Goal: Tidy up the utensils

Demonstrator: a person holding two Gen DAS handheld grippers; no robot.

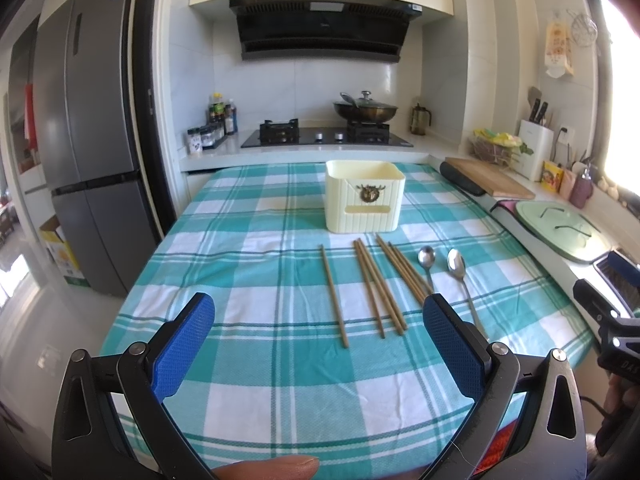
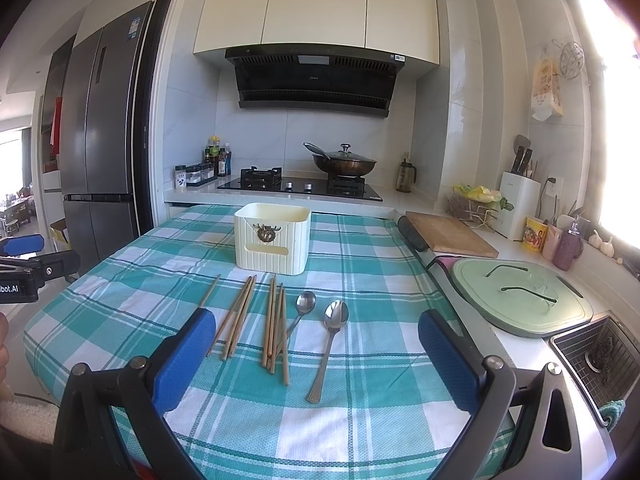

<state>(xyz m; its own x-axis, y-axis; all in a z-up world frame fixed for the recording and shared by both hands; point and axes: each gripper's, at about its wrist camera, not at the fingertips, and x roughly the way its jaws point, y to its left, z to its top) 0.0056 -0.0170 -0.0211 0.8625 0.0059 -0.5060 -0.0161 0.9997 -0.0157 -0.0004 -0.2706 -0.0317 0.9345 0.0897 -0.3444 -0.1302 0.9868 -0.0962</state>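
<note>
A cream utensil holder [image 1: 364,196] [image 2: 273,236] stands upright on the teal checked tablecloth [image 1: 256,264]. In front of it lie several wooden chopsticks [image 1: 378,288] [image 2: 240,318] and two metal spoons [image 1: 459,276] [image 2: 332,336], flat on the cloth. My left gripper [image 1: 319,308] is open and empty, above the near part of the table. My right gripper [image 2: 318,326] is open and empty, above the near right part. Each gripper shows at the edge of the other's view.
A stove with a lidded wok [image 1: 365,110] is on the far counter. A wooden board [image 2: 450,234], a green board [image 2: 520,298] and a sink [image 2: 600,354] line the right counter. A fridge [image 1: 92,152] stands left.
</note>
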